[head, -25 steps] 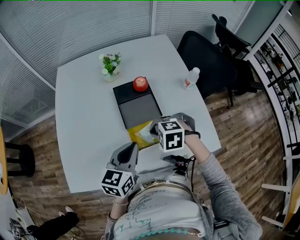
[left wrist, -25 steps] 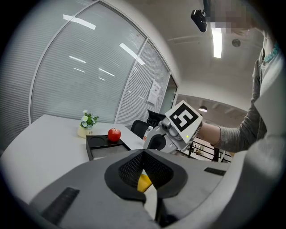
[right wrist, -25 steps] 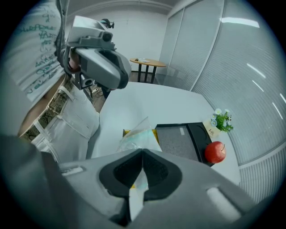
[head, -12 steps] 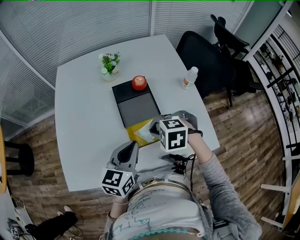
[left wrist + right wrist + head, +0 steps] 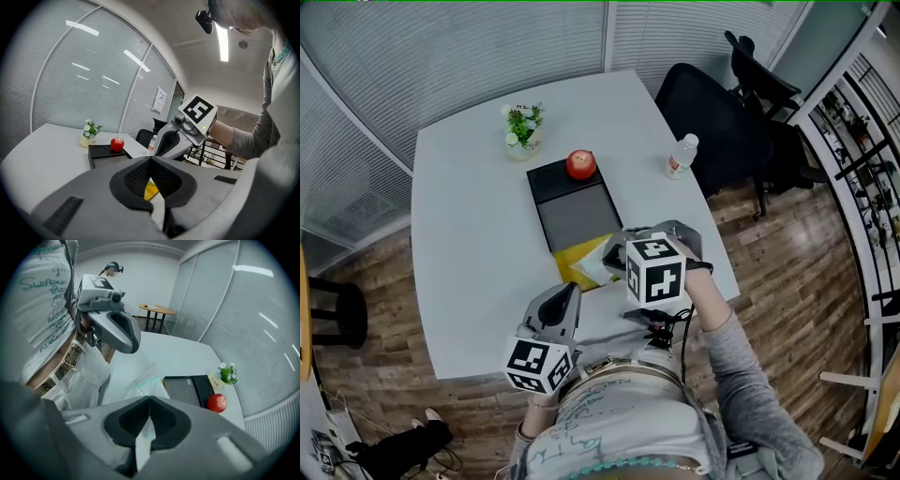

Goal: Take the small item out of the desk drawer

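Observation:
My right gripper (image 5: 615,257) hangs over the table's near side, shut on a small clear plastic bag (image 5: 592,269) with pale contents. In the right gripper view the bag (image 5: 143,382) passes between the closed jaws (image 5: 149,402) and hangs free beyond them. The black desk drawer unit (image 5: 555,183) lies mid-table, its grey drawer (image 5: 577,217) pulled out toward me, with a yellow sheet (image 5: 570,267) at its near end. My left gripper (image 5: 564,298) stays low by the table's front edge, shut on nothing; its jaws (image 5: 151,160) point toward the drawer.
A red apple (image 5: 580,164) sits on the black unit's far end. A small potted plant (image 5: 522,128) stands behind it and a water bottle (image 5: 681,156) near the right edge. A black office chair (image 5: 712,122) is beyond the table's right corner.
The right gripper has lifted a little with the bag held in it. The left gripper has stayed where it was.

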